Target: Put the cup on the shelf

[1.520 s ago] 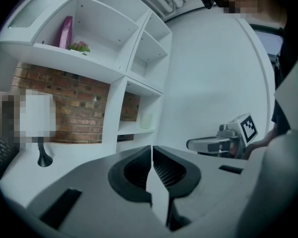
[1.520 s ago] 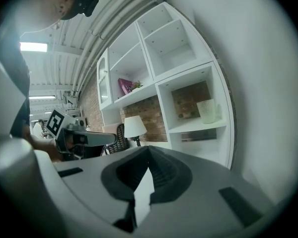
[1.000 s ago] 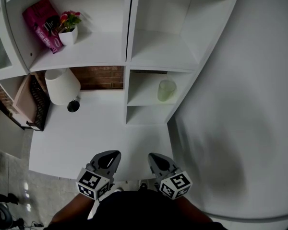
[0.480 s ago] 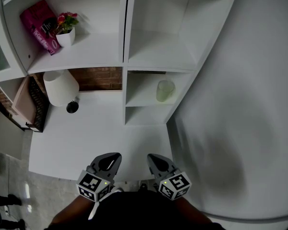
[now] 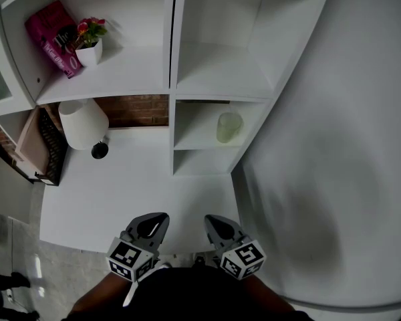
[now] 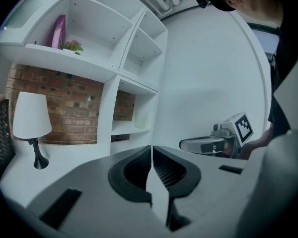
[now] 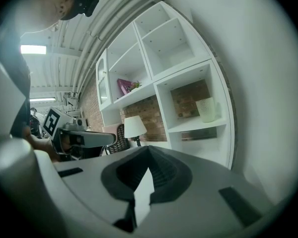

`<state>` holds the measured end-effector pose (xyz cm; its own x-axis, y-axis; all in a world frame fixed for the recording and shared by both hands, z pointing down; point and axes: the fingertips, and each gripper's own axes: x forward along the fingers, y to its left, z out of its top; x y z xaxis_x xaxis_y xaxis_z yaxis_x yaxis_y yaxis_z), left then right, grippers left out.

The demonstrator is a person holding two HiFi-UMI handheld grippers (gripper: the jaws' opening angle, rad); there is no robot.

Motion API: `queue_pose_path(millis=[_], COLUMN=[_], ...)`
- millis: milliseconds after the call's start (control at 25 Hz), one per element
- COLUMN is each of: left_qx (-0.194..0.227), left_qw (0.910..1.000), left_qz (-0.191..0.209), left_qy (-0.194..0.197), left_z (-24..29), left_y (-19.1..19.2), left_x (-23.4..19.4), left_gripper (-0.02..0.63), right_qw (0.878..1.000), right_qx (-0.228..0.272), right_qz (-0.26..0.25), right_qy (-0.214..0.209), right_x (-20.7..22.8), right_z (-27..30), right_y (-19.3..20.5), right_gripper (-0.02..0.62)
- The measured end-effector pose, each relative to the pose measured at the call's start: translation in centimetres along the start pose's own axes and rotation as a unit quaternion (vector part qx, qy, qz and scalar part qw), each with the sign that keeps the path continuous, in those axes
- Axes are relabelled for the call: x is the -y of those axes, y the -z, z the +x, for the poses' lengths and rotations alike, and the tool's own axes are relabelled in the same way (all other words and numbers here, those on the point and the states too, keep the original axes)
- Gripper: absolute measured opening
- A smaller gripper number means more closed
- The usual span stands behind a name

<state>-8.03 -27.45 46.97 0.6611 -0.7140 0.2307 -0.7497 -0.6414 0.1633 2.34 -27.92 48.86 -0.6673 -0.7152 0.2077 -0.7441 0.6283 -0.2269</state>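
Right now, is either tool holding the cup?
No, the cup stands alone on the shelf, in a right-hand compartment, and the left tool and right tool are both shut and empty.

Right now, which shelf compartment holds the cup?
The right column's second compartment from the bottom: the cup stands there. The plant sits upper left.

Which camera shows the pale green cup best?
The right gripper view: the cup stands side-on, whole, on its shelf. The head view shows it from above. The left gripper view shows only a small, faint shape.
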Motion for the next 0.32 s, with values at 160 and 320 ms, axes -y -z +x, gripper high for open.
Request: queue_pose_path(millis=[160, 320], left_qx=[-0.002, -0.004], left_qw=[1.0, 1.0], left_qz=[0.001, 0.002], left_qy=[0.001, 0.001], left_z=[0.06, 0.34], left_y=[-0.03, 0.0], left_x=[-0.06, -0.07], left_gripper=[0.015, 0.015], right_qw=[1.0, 1.0], right_qx=[-0.001, -0.002], right_qz=[0.0, 0.0], right_qy=[-0.001, -0.004], right_x=[0.0, 0.1], right_z=[0.1, 0.21], right_y=[-0.17, -0.34], right_gripper=[0.003, 0.003])
